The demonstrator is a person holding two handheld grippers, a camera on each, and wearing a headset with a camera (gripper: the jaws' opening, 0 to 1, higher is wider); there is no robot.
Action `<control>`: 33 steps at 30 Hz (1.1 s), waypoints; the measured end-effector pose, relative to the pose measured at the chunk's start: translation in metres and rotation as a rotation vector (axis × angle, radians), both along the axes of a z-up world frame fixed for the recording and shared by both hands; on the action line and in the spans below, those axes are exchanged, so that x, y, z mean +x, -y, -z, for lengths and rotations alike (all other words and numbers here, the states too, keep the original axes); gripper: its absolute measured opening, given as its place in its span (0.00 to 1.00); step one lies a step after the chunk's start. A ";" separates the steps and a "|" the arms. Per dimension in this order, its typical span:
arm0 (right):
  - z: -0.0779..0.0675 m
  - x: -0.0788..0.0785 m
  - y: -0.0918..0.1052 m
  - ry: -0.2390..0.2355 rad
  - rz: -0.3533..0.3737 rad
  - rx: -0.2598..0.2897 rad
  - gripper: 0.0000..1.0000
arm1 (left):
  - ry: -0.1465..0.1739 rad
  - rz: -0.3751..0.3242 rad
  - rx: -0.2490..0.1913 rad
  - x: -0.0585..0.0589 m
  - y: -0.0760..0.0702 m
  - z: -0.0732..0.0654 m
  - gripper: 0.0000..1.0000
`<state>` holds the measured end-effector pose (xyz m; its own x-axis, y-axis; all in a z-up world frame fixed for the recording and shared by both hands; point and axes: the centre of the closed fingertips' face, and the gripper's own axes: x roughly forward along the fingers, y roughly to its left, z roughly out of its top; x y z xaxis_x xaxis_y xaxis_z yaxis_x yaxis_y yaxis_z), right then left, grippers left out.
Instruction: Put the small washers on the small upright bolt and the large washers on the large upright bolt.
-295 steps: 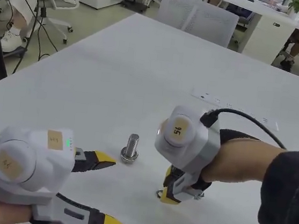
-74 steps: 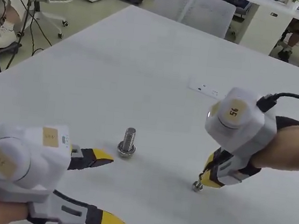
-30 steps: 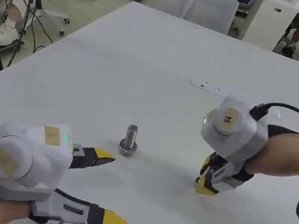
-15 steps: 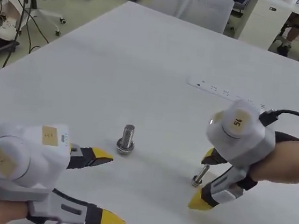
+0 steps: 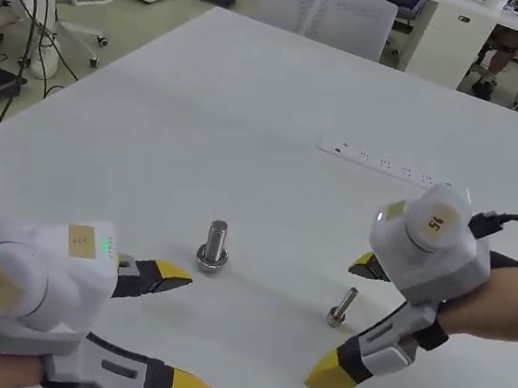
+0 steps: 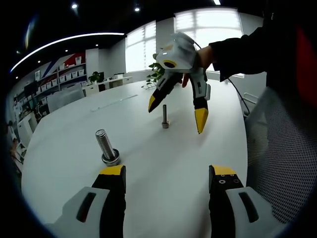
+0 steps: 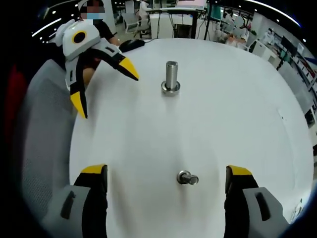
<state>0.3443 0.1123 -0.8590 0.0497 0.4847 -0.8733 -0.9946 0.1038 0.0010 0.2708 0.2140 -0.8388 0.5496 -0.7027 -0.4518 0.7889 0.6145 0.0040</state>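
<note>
Seemingly finishing: holding yellow-tipped left gripper and right gripper apart, empty, beside washer-ringed thick silver steel bolt mid-frame, thin silver steel bolt right-of-centre.

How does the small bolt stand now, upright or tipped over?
Upright. The small bolt stands on its head on the table, thread up, free between the open jaws of the right hand-held gripper.

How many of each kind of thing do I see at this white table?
Bolts: 2 (large bolt, small bolt)
Grippers: 2 (left gripper, right gripper)
Power strip: 1
Total: 5
</note>
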 end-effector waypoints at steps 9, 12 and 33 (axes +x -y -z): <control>-0.007 -0.007 0.002 0.009 0.042 0.071 1.00 | 0.001 0.003 -0.001 0.001 0.000 -0.003 0.67; -0.010 -0.009 0.003 0.029 0.057 0.106 1.00 | 0.003 0.004 -0.001 0.002 0.000 -0.004 0.67; -0.025 -0.041 0.017 0.062 0.187 0.269 1.00 | 0.019 -0.015 -0.018 0.002 -0.003 -0.014 0.68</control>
